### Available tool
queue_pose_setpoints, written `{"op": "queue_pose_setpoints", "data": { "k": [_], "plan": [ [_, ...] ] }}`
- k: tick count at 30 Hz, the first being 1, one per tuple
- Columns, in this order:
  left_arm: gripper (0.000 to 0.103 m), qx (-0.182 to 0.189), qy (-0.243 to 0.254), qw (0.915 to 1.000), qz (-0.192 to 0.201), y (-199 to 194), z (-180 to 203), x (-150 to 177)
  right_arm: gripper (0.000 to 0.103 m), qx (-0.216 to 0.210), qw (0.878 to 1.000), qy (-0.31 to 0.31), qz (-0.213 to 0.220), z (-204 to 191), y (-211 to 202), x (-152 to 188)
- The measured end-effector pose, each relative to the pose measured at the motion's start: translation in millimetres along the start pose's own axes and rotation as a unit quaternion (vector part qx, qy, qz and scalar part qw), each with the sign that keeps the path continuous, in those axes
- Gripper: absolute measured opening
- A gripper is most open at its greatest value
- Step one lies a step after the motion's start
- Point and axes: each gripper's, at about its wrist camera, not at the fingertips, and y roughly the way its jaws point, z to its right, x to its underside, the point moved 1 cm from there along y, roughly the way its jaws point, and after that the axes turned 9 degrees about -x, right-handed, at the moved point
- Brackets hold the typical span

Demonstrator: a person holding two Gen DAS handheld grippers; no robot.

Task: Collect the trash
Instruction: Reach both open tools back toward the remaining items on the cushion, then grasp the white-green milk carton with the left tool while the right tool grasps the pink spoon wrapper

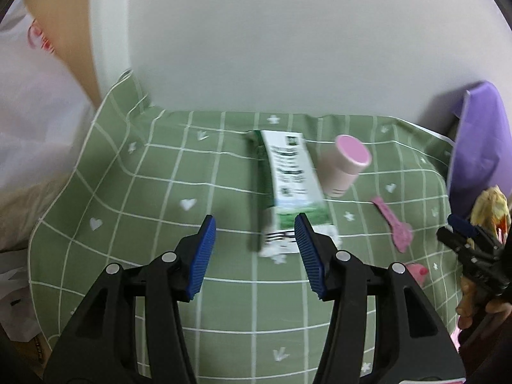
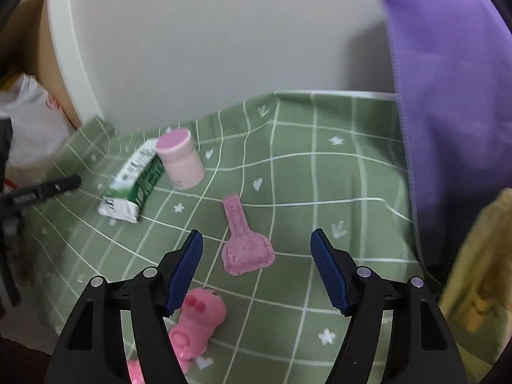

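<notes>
A green-and-white carton lies on the green checked tablecloth, with a pink-lidded pale bottle just to its right. My left gripper is open and empty, its jaws just short of the carton's near end. A flat pink spoon-shaped piece lies on the cloth; my right gripper is open and empty right over its wide end. The carton and bottle show at the far left in the right wrist view. A pink soft toy lies under the right gripper's left finger.
A purple cloth hangs at the right against the white wall. A white plastic bag sits left of the table. A yellow item is at the right edge. The right gripper also shows in the left wrist view.
</notes>
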Motion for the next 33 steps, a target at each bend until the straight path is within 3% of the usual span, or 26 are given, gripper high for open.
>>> {"op": "queue_pose_setpoints", "data": {
  "k": [4,11,13,19,28,33],
  "plan": [
    [0.049,0.0,-0.004,1.0,-0.007,10.2,-7.3,-1.6,0.065,-0.034,0.999,0.002,-0.021,4.1,24.4,0.4],
    [0.052,0.037,0.034,0.9984,-0.025,31.5,13.3,-14.7,0.049,-0.037,0.997,-0.004,-0.063,8.2,56.1,3.3],
    [0.053,0.043,0.055,0.9971,-0.031,39.2,24.8,-17.2,0.039,-0.039,0.997,-0.001,-0.073,10.6,59.5,7.8],
    [0.057,0.051,0.073,0.995,-0.046,60.7,49.6,-21.5,0.039,-0.024,0.998,0.019,-0.053,15.8,42.9,11.1],
    [0.057,-0.034,0.135,0.9896,-0.038,87.7,85.2,-29.4,0.039,-0.015,0.998,0.047,-0.039,29.1,8.9,17.6],
    [0.057,-0.046,0.143,0.9879,-0.038,86.1,76.6,-18.1,0.039,-0.02,0.998,0.052,-0.038,29.7,7.4,20.3]
  ]
}}
